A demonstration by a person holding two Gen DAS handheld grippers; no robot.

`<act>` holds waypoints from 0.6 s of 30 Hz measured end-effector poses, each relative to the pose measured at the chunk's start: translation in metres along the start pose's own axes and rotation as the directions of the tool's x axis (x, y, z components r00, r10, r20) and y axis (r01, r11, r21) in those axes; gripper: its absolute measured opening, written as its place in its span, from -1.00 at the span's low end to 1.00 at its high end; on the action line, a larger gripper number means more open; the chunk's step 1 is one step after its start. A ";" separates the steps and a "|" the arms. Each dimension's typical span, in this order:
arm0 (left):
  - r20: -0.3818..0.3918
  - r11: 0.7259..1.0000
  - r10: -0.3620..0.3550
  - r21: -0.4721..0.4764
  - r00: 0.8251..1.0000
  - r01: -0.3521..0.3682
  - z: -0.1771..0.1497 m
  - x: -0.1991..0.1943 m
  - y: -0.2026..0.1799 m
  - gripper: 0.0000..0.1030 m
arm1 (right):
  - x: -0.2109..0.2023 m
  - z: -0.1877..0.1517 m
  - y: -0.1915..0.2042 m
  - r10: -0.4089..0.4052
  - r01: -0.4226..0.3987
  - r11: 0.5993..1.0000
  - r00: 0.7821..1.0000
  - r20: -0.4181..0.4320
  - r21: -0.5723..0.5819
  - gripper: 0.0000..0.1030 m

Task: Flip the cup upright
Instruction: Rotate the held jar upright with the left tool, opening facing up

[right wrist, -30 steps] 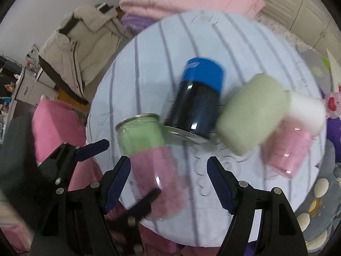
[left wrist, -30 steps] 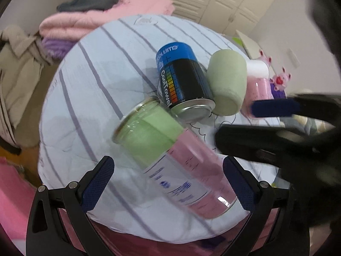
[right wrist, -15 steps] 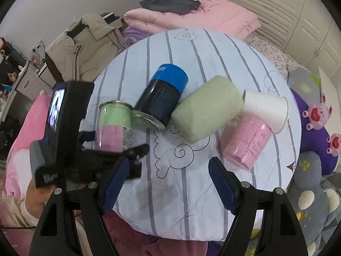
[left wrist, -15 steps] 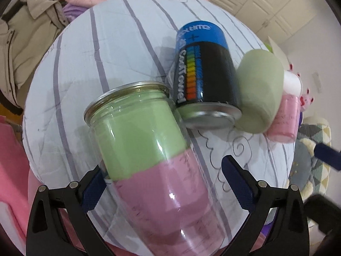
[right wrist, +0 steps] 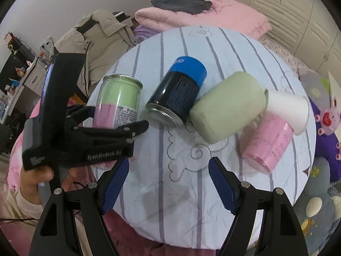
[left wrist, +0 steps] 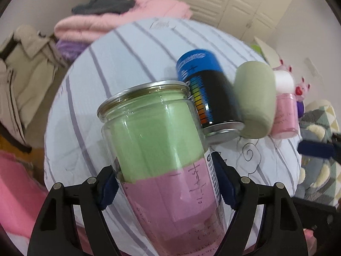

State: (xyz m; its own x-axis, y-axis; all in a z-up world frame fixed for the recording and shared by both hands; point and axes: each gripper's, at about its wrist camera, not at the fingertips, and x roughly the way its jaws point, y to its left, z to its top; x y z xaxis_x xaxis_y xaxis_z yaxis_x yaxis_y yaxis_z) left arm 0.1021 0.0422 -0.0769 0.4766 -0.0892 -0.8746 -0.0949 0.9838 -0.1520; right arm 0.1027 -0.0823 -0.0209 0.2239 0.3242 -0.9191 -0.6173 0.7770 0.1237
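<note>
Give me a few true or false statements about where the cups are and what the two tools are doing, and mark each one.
1. The left tool grips the clear cup with green and pink inside. True.
2. That cup's metal rim points down at the table. False: the rim points up, and the cup is close to upright.
3. The right tool holds the pink cup. False: it is open and holds nothing; the pink cup lies on its side on the table.
4. The blue and black can lies on its side. True.
5. The white cup stands upright. False: it lies tipped over beside the pale green cup.
</note>
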 end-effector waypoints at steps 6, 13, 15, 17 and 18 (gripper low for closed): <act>0.169 0.995 0.046 0.076 0.985 -0.059 -0.003 -0.018 0.006 0.53 | -0.005 -0.005 0.014 -0.089 0.093 0.995 0.992 0.086 -0.045 0.53; 0.376 0.981 0.069 0.145 0.924 -0.132 0.000 -0.026 -0.006 0.51 | -0.011 -0.015 0.021 -0.192 0.196 0.981 0.961 0.201 0.001 0.53; 0.428 0.975 0.070 0.160 0.901 -0.151 0.004 -0.027 -0.008 0.44 | -0.010 -0.018 0.024 -0.217 0.217 0.976 0.946 0.238 0.029 0.53; 0.443 0.969 0.071 0.180 0.894 -0.166 0.006 -0.026 -0.010 0.42 | -0.007 -0.020 0.023 -0.224 0.215 0.975 0.940 0.258 0.062 0.53; 0.441 0.966 0.084 0.183 0.894 -0.181 0.006 -0.024 -0.011 0.41 | -0.005 -0.021 0.023 -0.233 0.221 0.972 0.936 0.262 0.074 0.53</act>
State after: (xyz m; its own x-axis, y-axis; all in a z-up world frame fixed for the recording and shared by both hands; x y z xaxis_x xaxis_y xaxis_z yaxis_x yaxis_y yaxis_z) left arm 0.0970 0.0344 -0.0510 0.8034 0.0714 -0.5911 -0.0178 0.9952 0.0961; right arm 0.0719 -0.0774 -0.0214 0.5512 0.2643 -0.7914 -0.4947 0.8673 -0.0550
